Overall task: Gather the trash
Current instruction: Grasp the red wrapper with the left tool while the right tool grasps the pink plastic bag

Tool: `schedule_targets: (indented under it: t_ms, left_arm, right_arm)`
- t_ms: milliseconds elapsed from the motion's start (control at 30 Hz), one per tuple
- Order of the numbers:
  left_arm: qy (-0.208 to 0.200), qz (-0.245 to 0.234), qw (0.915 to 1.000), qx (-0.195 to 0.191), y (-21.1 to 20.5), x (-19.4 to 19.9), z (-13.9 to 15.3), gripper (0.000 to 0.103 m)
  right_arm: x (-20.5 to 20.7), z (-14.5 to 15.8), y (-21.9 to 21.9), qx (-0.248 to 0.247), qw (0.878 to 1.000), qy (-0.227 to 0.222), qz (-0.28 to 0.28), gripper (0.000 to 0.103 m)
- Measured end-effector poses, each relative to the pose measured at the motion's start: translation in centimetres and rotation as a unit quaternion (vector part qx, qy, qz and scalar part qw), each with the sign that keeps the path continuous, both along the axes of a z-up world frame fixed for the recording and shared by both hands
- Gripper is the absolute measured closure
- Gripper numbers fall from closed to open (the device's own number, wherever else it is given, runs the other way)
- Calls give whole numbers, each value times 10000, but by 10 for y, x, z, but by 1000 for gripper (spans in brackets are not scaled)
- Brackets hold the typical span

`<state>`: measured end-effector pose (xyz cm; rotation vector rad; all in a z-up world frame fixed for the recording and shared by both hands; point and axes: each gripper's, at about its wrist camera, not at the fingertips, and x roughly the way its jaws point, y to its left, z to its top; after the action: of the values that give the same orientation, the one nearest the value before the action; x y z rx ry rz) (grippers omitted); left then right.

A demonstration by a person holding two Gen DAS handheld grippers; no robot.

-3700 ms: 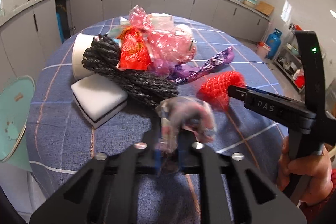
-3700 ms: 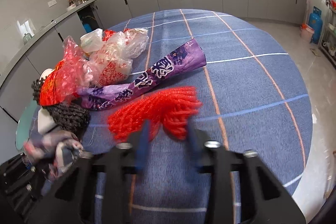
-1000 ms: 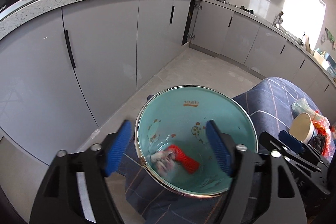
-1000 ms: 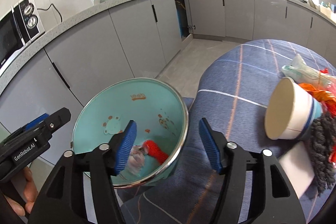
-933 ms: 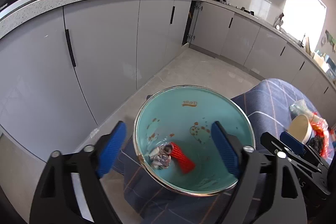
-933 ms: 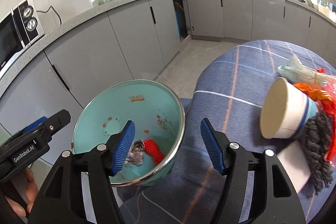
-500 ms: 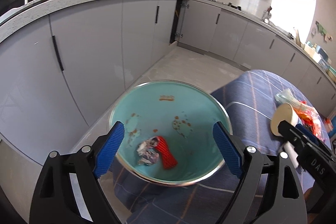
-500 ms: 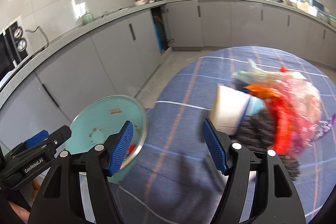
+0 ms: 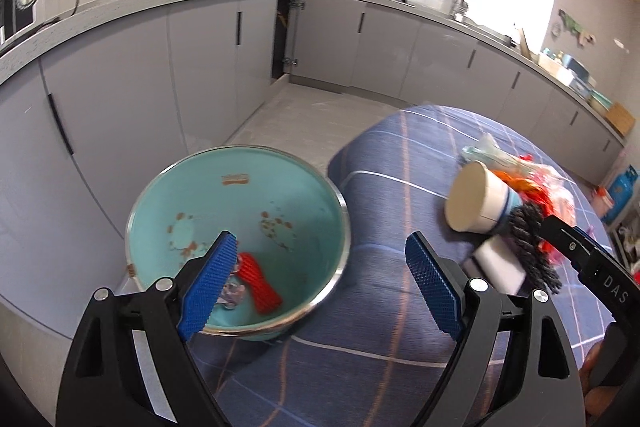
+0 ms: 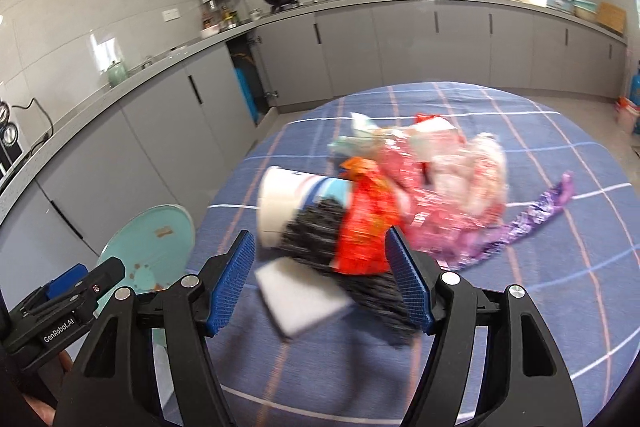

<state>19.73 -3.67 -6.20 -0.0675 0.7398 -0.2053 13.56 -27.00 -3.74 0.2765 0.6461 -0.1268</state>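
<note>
The trash pile on the bench is blurred in the right view, so its wrappers are hard to tell apart. A paper cup lies on its side, mouth toward the teal bowl, which holds a red net piece. The left gripper and right gripper both have their fingers spread, pinching nothing.

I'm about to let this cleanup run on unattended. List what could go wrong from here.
1. The teal bin sits beside the table, below its edge; trash released early could land on the floor.
2. The paper cup lies on its side and could roll off if nudged.
3. The red wrapper, black mesh and white sponge overlap, so the open right gripper may grab several.
</note>
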Motion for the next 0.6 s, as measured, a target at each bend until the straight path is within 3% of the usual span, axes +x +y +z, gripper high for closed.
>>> schedule_targets:
  t_ms: [333,433,600]
  left_arm:
    - [27,-614,9981,-17,-44,-13,-2,19]
    - [-22,-802,9968,3,-59,-16,0,24]
    - [-97,-1104,9938,-38,-81,-14,7,32]
  right_arm:
    - [-28,-2,-36,-11,9991,-54,-412,37]
    - [-31,-2,-46,7,9988,-87,-484,48]
    - [-29,-2,-59,-31,9986,-77,-520,57]
